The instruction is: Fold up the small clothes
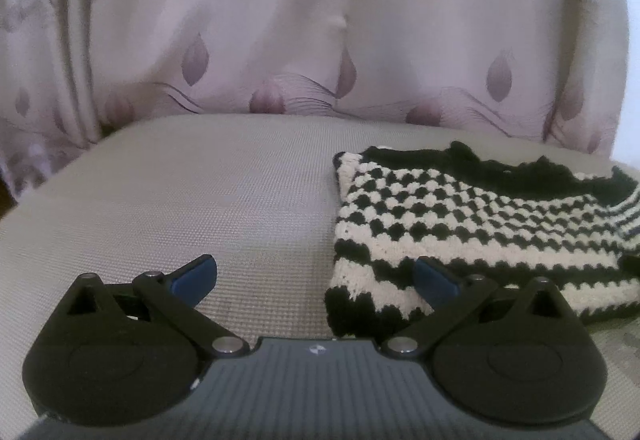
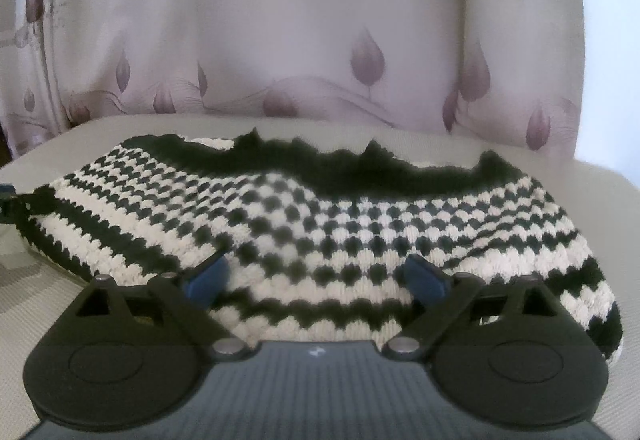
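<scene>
A pale curtain (image 1: 280, 40) printed with mauve buds hangs behind the beige woven tabletop (image 1: 180, 200) — nothing lies between either tool and the black-and-white knitted garment (image 2: 320, 224). It lies flat on the tabletop, long axis running left to right, its solid black edge toward the curtain. The left gripper (image 1: 316, 282) is spread wide beside its left end; the right gripper (image 2: 316, 278) — equally wide — is at its near edge
</scene>
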